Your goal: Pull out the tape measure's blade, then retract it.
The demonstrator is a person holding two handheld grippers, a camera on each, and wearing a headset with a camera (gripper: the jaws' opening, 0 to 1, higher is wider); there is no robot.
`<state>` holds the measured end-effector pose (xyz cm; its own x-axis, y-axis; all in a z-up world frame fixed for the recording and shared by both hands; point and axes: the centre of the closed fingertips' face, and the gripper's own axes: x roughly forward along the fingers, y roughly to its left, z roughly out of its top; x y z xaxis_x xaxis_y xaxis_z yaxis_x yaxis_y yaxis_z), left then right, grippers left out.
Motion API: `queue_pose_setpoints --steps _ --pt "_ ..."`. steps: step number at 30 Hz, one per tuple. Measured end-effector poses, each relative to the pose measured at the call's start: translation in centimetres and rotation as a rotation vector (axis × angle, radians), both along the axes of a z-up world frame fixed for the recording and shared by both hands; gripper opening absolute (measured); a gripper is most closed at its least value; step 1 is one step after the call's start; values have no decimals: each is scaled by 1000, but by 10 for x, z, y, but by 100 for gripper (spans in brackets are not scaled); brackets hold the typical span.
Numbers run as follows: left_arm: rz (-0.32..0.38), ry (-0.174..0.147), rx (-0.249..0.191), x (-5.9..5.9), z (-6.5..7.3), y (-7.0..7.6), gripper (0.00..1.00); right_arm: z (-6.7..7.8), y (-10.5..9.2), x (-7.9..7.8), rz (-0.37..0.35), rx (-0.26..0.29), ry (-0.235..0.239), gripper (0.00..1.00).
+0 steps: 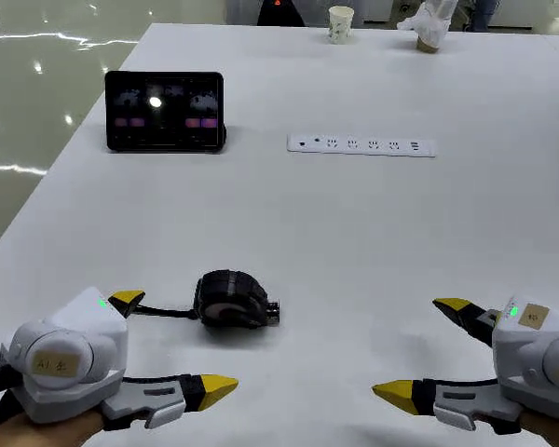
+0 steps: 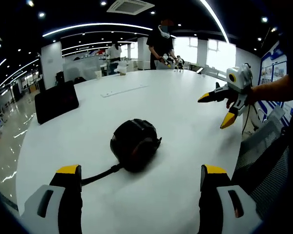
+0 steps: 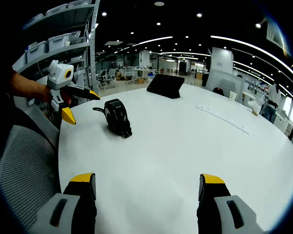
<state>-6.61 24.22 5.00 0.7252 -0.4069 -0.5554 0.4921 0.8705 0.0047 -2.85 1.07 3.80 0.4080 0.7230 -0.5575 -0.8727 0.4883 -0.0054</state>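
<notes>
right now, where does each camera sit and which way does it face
Head view: on the person's head, looking down at the table; left tool and right tool, both open, at the bottom.
Left gripper view: on the left tool, facing the tape measure; right tool enters from the right.
Right gripper view: on the right tool, facing across the table; left tool at left.
Shared: all show the tape measure.

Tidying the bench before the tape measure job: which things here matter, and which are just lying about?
For the job: tape measure; left gripper and right gripper, both open.
Lying about: tablet; power strip; paper cup.
</notes>
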Motion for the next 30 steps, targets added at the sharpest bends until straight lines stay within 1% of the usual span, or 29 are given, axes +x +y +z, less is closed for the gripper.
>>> queue_pose_setpoints --steps 2,7,10,12,13,16,18,19,22,26,30 --pt "0 6 -14 -3 -1 -1 99 0 -1 -2 -9 13 2 89" --pt "-2 12 -12 -8 -4 0 99 1 -3 -5 -27 40 -8 94" --pt "1 7 -16 -10 -3 1 99 2 -5 -5 -47 62 -15 97" --pt "12 13 -10 -10 -4 4 99 2 -7 -5 -60 74 -16 99" --pt "15 15 -15 -11 -4 5 99 2 -7 -6 -64 77 -18 99" --pt "15 9 -30 -12 -2 6 99 0 -8 -8 -68 81 -10 99" --pt "12 0 -24 -12 -1 6 99 0 -8 -10 -65 79 -12 99" --pt "8 -9 -21 -11 0 6 99 0 -8 -11 -62 78 -14 99" --pt "10 -17 -20 -11 2 7 99 0 -9 -14 -61 77 -13 99" --pt "18 -32 -27 -12 7 8 99 3 -8 -16 -66 92 -14 99" --pt "16 -33 -24 -13 7 8 99 2 -8 -19 -65 90 -5 99"
